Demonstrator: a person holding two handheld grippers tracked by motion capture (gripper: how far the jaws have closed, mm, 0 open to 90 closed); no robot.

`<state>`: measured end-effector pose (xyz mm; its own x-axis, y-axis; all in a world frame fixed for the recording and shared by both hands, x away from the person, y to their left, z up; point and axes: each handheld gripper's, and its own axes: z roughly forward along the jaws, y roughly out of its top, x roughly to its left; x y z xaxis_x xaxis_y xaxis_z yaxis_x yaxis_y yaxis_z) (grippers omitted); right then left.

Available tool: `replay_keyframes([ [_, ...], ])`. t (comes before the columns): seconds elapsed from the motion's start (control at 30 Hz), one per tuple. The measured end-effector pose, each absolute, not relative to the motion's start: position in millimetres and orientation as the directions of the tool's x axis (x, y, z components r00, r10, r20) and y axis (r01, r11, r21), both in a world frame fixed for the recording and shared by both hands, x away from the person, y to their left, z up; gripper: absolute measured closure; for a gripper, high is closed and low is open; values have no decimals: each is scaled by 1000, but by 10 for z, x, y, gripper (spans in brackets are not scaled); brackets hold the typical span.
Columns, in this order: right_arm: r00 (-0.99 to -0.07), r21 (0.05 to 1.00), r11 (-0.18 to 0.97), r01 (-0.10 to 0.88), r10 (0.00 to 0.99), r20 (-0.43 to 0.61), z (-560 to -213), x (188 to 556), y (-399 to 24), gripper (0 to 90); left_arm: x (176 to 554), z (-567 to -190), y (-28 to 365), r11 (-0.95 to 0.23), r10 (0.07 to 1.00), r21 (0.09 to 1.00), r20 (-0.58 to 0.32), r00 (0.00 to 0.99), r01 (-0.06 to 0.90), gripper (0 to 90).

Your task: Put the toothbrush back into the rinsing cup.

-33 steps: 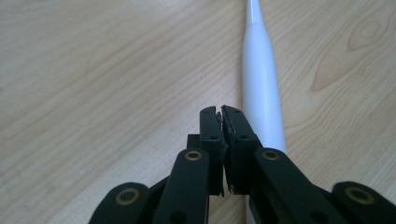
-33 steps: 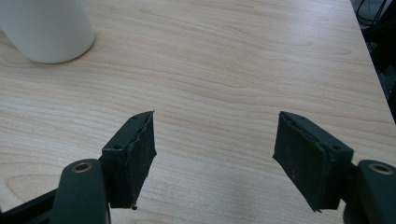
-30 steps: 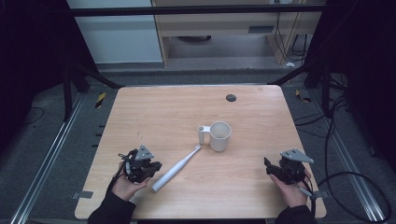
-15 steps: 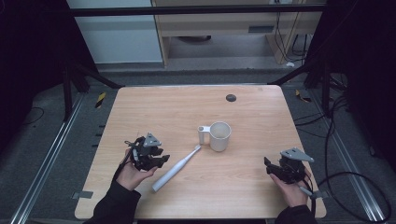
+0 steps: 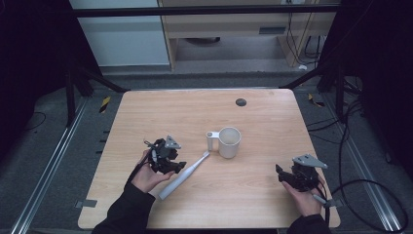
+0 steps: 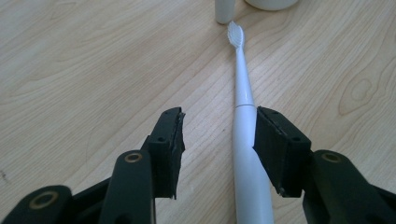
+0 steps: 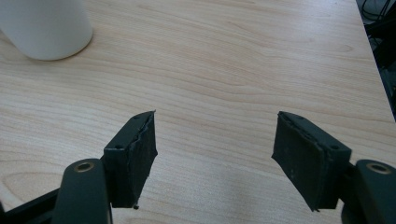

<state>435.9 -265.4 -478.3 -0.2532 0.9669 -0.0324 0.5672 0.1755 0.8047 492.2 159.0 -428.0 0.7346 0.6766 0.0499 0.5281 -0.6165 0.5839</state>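
1. Left tongs, lower centre of the left gripper view; lower left of centre in the high view. Jaws have just been opening and now stand spread, with the toothbrush handle between them, close against the right-hand pad; whether it touches cannot be told. Hazard: closing off-centre may roll the round handle sideways out of the grip.
2. Toothbrush, white, lying flat on the table, centre of the high view, bristle head towards the mug. Hazard: a slim, smooth body is likely to pivot or slip if pinched low near the table.
3. Right tongs, lower right of the high view. Jaws spread wide, nothing between them, bare wood beneath. Hazard: low; idle and well apart from the work.
4. Mug, white, upright, centre of the high view, handle just beside the brush head. Hazard: a pushed toothbrush may knock the handle and shift the mug.
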Motion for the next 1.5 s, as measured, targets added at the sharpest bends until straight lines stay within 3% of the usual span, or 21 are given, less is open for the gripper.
replay_keyframes([
  [0.7, -279, 793, 195, 577, 960, -33, -4813, 4390, -2631, 303, 5030, -4473, 1338, -696, 633, 460, 30, 774, 551, 562],
  [1.5, -289, 784, 200, 588, 957, -28, -4833, 4404, -2620, 305, 5114, -4658, 1288, -716, 625, 380, -24, 780, 586, 638],
])
